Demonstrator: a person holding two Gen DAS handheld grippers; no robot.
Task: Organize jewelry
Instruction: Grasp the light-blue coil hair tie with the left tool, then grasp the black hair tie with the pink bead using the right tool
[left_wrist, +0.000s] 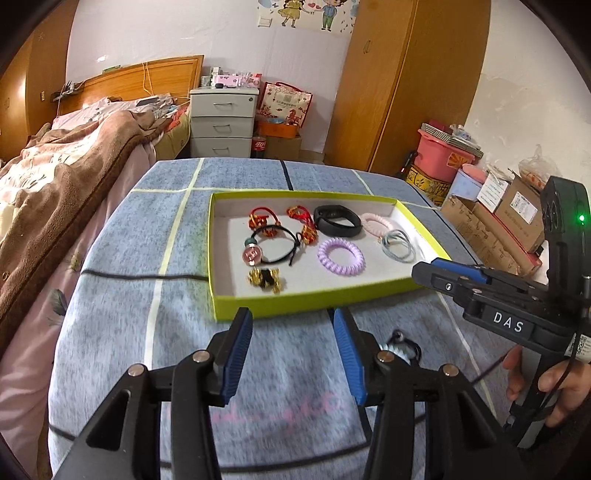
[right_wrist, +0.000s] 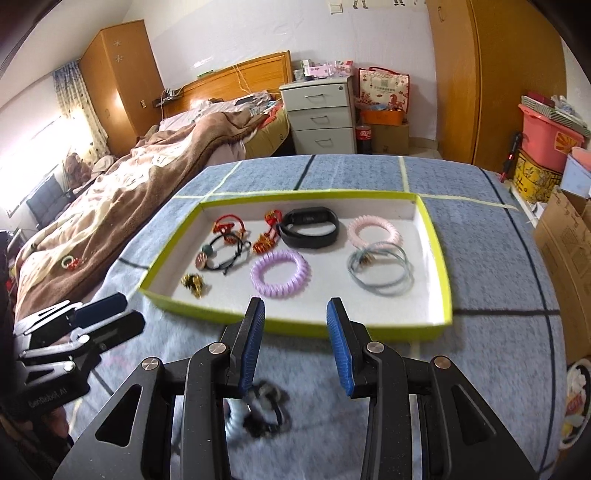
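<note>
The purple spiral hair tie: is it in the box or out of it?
In. The purple spiral hair tie lies flat on the white floor inside the green-rimmed box.

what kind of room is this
Most likely a home bedroom: a bed with a brown blanket and wooden headboard, a grey bedside drawer unit, and tall wooden wardrobes along the walls.

Both grippers are black with ribbed blue pads (left_wrist: 236, 354) and round silver screws (right_wrist: 218, 348); a white "DAS" label (left_wrist: 508, 326) sits at right.
</note>
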